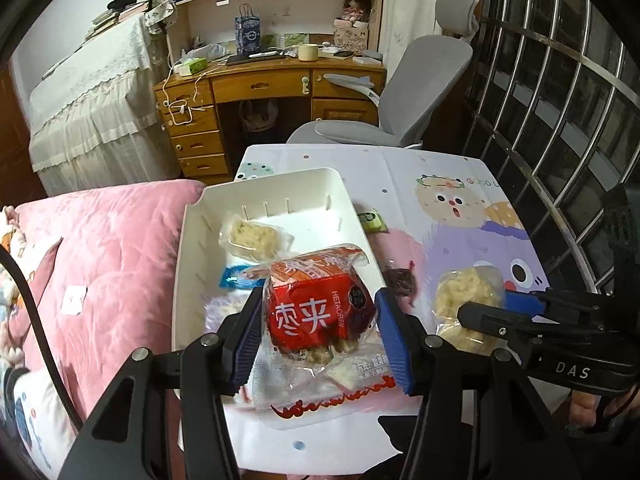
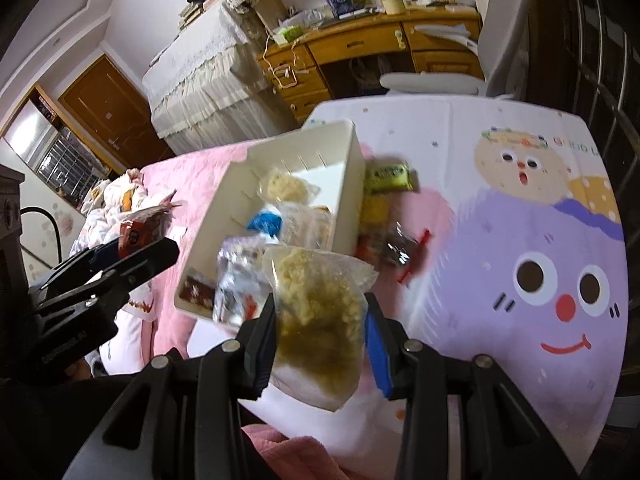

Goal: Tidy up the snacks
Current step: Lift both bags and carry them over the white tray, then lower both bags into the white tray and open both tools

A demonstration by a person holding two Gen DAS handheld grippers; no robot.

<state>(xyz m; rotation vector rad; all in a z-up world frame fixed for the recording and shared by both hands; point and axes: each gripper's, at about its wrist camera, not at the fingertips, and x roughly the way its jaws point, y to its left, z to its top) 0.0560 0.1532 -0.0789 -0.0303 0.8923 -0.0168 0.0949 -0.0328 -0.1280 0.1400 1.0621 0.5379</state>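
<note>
Behind the white bin (image 2: 344,184), only right-wrist view shows yellow packets (image 2: 388,178).

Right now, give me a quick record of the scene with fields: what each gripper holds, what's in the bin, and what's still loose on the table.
left gripper: shut on red packet, above the bin's near end
right gripper: shut on clear crumbly snack bag
bin: white, holds a similar crumbly bag, a blue wrapper and other packets
table: green packet and dark wrapped candy loose beside the bin
surface: cartoon-print cover
</note>
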